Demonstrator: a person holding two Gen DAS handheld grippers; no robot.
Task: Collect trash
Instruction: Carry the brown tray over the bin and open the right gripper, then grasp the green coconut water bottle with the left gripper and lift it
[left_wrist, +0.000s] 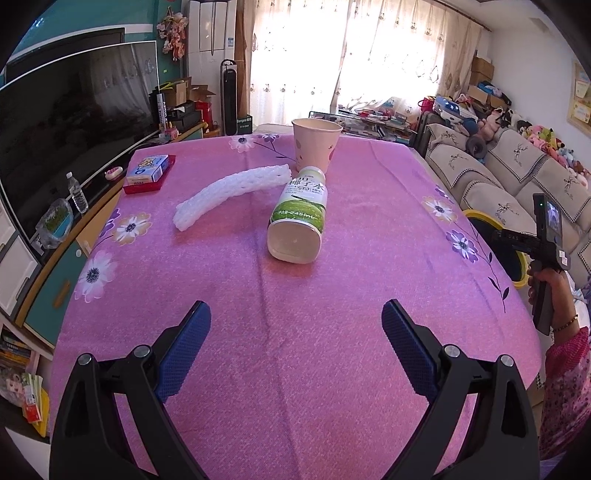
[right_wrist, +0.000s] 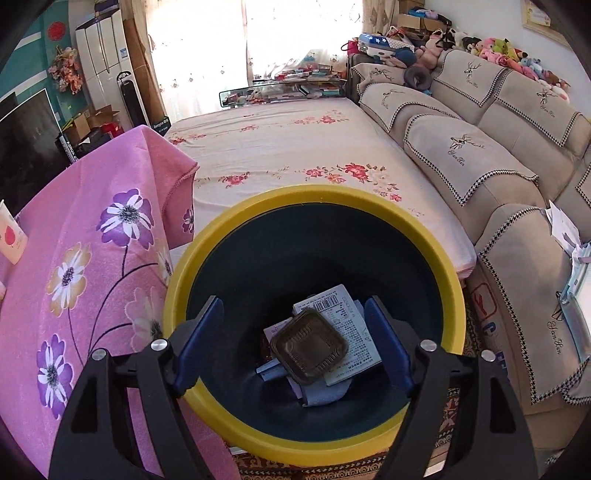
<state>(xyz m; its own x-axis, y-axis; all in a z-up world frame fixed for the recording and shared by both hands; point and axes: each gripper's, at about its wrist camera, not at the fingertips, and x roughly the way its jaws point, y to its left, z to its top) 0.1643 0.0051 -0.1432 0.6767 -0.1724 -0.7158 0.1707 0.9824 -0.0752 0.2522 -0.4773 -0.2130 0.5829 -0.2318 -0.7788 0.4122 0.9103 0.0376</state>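
In the left wrist view a green-and-white plastic bottle (left_wrist: 298, 214) lies on its side on the pink flowered tablecloth (left_wrist: 295, 332), its base toward me. A white foam net sleeve (left_wrist: 231, 194) lies to its left and a pink paper cup (left_wrist: 316, 144) stands upright behind it. My left gripper (left_wrist: 295, 347) is open and empty, well short of the bottle. My right gripper (right_wrist: 293, 339) is open and empty above a yellow-rimmed dark bin (right_wrist: 314, 201) beside the table. In the bin lie a brown plastic tray (right_wrist: 309, 346) and printed paper packaging (right_wrist: 343, 314).
A red tray with a small box (left_wrist: 149, 173) sits at the table's far left corner. A TV and cabinet (left_wrist: 66, 147) stand to the left. A sofa (right_wrist: 498, 147) runs along the right, and a low bed-like surface (right_wrist: 295, 147) lies behind the bin.
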